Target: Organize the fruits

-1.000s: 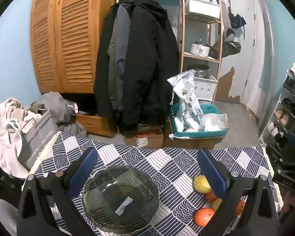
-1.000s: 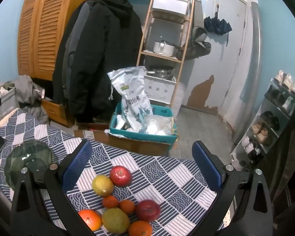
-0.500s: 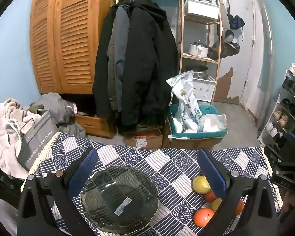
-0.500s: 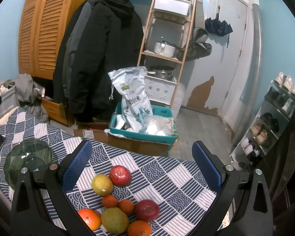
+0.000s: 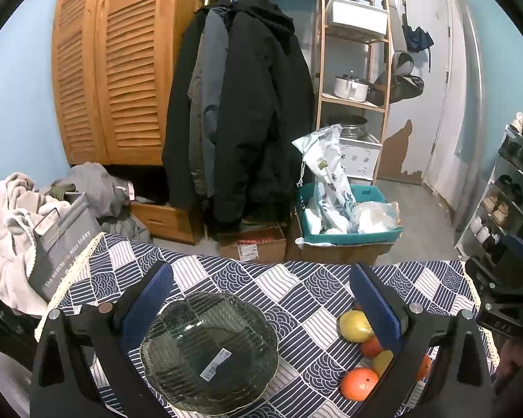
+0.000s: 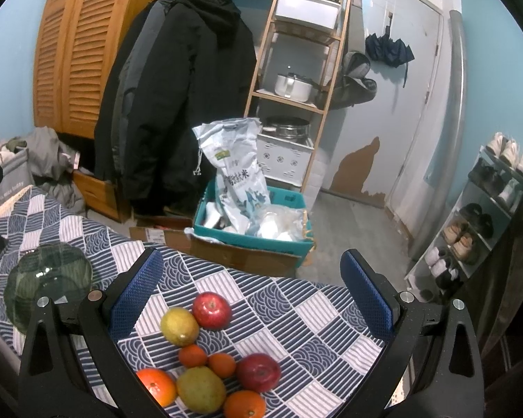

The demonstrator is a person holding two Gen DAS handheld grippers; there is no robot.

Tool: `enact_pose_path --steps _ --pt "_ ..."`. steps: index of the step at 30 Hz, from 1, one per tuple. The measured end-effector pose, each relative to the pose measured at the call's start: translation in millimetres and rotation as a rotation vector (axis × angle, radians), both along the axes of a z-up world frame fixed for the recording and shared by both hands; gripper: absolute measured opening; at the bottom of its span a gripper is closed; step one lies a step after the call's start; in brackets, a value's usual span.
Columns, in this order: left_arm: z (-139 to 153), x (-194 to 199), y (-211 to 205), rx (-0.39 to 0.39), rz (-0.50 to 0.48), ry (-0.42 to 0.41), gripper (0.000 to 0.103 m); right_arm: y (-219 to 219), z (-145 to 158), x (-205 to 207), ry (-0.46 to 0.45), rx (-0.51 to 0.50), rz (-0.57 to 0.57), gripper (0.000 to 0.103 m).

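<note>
Little has shifted over the last second: both views have drifted only slightly, and the fruit and plate lie where they did.

Taking the glass plate [image 5: 209,351] as landmark, the tabletop [image 5: 296,285] under it wears a navy-and-white patchwork cloth. Behind the plate, off the tabletop's far edge, a teal crate [image 6: 251,237] holds a white sack [image 6: 239,170] printed with blue characters too small to read for sure. To the plate's left a grey bag [image 5: 64,240] reads "The weather is nice today". On the plate itself sits a white barcode sticker [image 5: 215,365], its print illegible.

The left gripper [image 5: 261,303] hovers above the plate, level and pointing across the tabletop, fingers spread wide and holding nothing. The right gripper [image 6: 252,289] hangs the same way over the fruit to the plate's right, its blue pads [image 6: 136,292] also far apart and empty.

The fruit sits in a loose cluster right of the plate: two red apples [image 6: 211,310], a yellow-green fruit [image 6: 179,325], a second greenish one [image 6: 200,388], large oranges [image 6: 157,385] and two small tangerines [image 6: 192,355]. The right wrist view shows the whole cluster and the plate small at its left edge; the left wrist view shows the sticker and the bag's writing, but the gripper's finger hides most of the fruit.
</note>
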State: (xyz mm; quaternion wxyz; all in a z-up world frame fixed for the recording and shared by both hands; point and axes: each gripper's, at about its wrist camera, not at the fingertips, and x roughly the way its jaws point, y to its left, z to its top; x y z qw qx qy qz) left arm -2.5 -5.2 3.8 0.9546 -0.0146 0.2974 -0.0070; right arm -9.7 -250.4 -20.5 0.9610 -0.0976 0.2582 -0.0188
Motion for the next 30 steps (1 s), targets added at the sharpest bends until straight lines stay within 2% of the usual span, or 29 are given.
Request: enact_pose_path --steps 30 --pt "2.8 -0.4 -5.0 -0.021 -0.007 -0.004 0.102 -5.9 3.0 -2.0 -0.016 0.007 -0.006 0.1"
